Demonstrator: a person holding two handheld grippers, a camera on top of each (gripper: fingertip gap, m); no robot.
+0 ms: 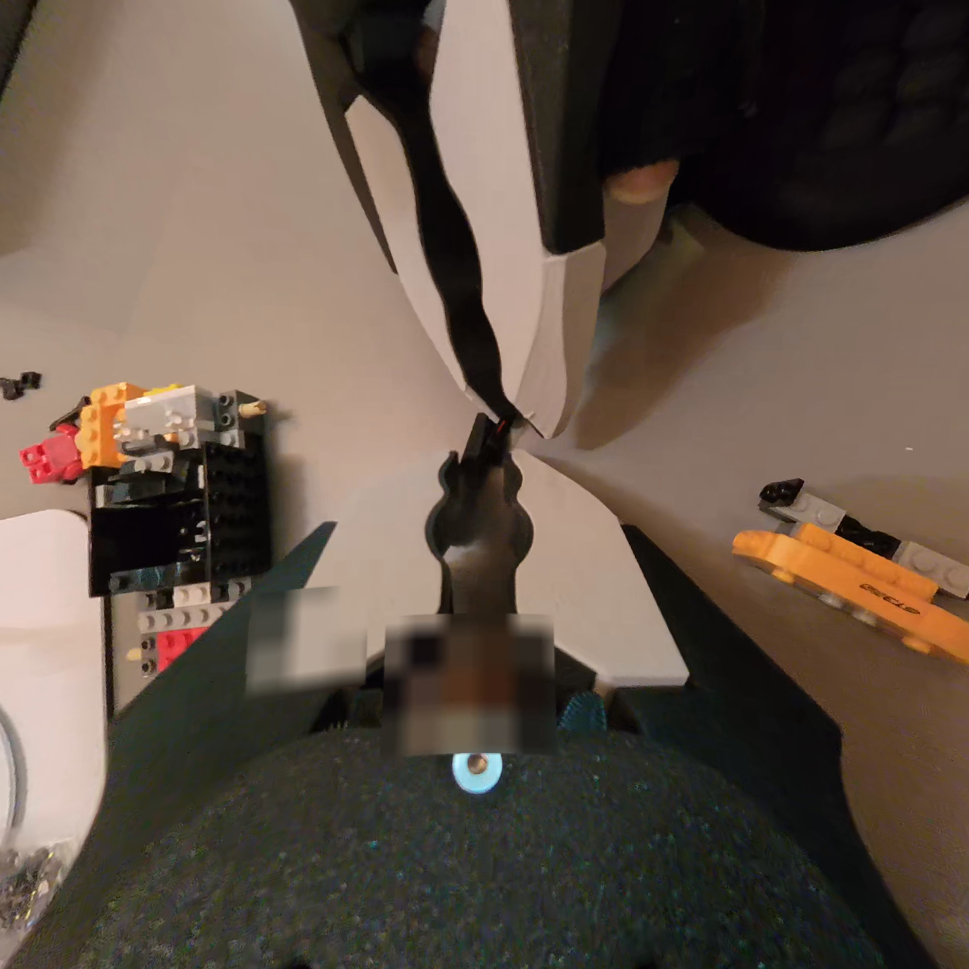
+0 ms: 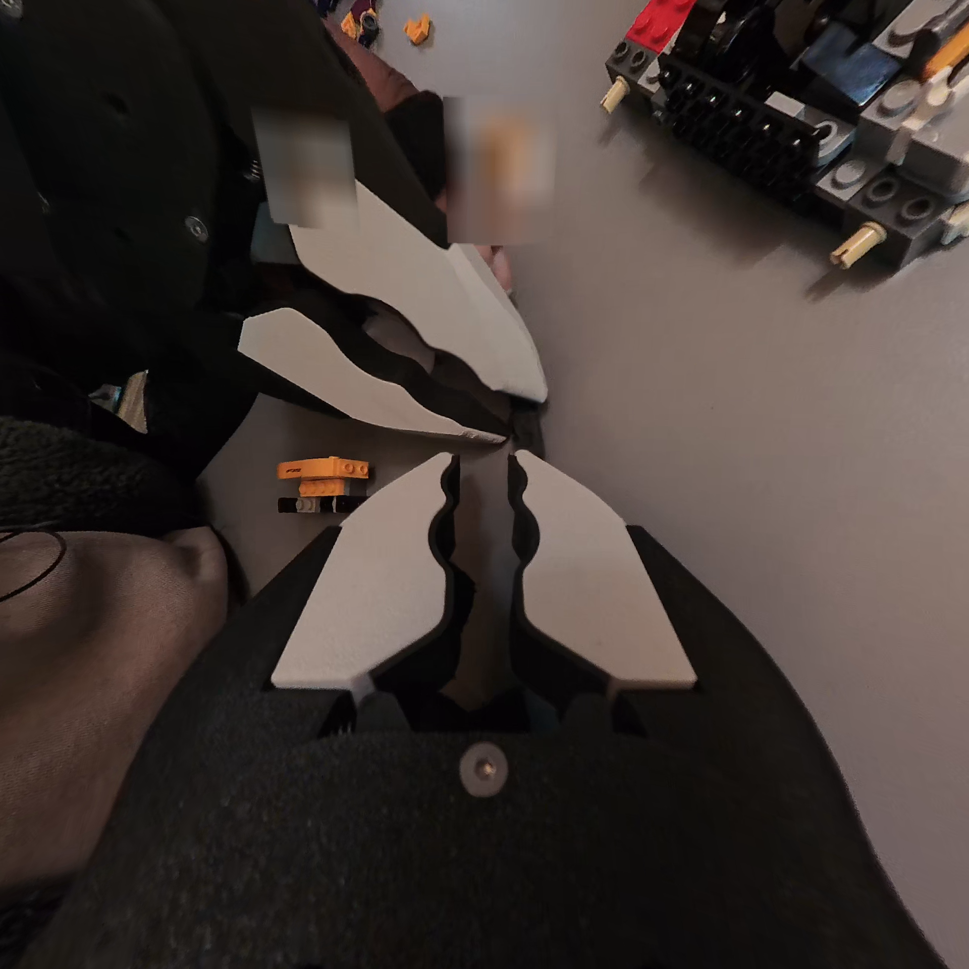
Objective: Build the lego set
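The grey table point(image 2: 734, 472) bears a black, grey, orange and red lego build point(image 1: 173, 493); an orange, grey and black strip assembly point(image 1: 860, 566); white-and-black gripper fingers point(image 2: 377, 587).

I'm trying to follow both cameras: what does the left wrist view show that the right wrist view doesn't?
Only left: a white object beside the black build. Only right: a loose orange piece. Both: the black build, the orange-and-grey assembly, and the left hand-held gripper shut on a small black piece, facing the right hand-held gripper.
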